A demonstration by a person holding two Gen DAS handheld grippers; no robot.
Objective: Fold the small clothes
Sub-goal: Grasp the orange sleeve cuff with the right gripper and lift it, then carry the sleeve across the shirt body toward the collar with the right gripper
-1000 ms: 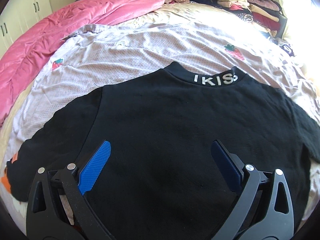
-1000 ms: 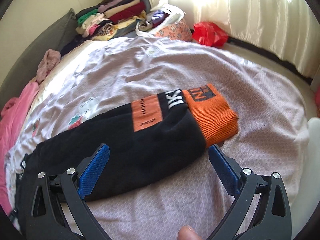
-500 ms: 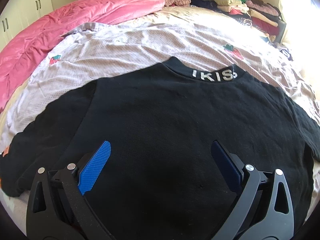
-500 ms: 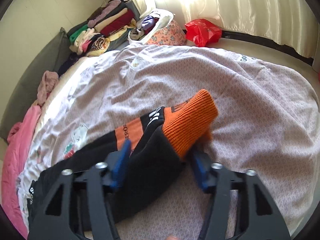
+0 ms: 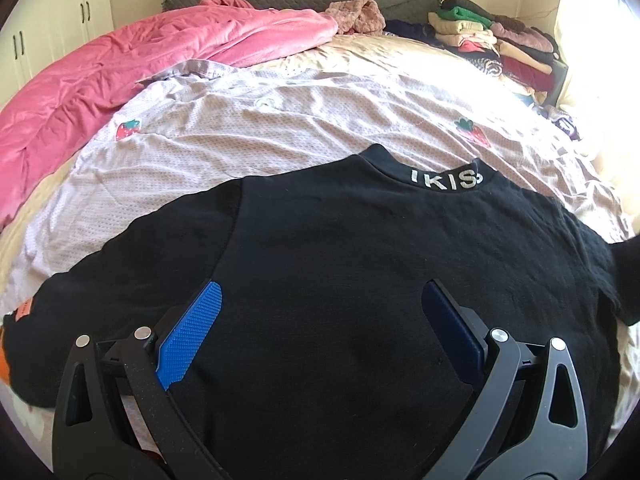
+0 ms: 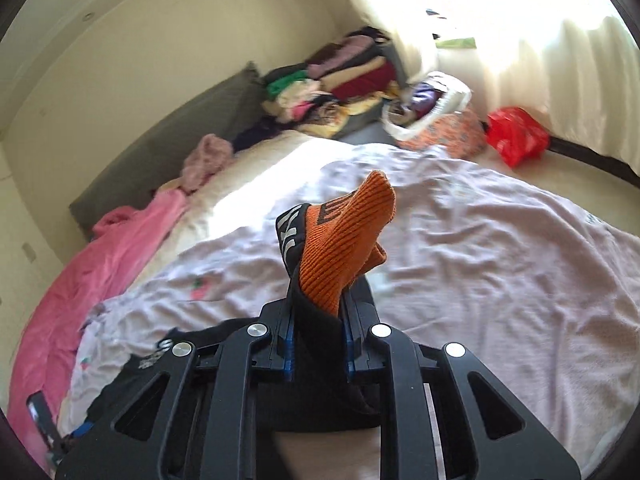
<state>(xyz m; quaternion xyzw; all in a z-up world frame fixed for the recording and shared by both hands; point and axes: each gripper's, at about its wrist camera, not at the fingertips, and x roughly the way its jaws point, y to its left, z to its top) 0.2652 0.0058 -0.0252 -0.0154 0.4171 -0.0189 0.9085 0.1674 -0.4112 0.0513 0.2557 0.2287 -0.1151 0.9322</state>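
A black sweatshirt (image 5: 360, 280) with white letters on its collar (image 5: 446, 179) lies flat on the bed, back up. My left gripper (image 5: 320, 312) is open and empty, hovering over the sweatshirt's lower body. The left sleeve (image 5: 80, 312) with an orange patch lies out at the left. My right gripper (image 6: 318, 344) is shut on the other sleeve (image 6: 312, 304) just behind its orange ribbed cuff (image 6: 344, 240) and holds it lifted off the bed.
A pale lilac sheet (image 5: 280, 132) covers the bed. A pink quilt (image 5: 120, 64) lies along the left side. A stack of folded clothes (image 5: 500, 44) sits at the far right corner. A bag (image 6: 436, 116) and a red bag (image 6: 516, 136) lie beyond the bed.
My right gripper closed on the sleeve behind the orange cuff and lifted it off the bed. My left gripper stayed open and shifted slightly over the sweatshirt.
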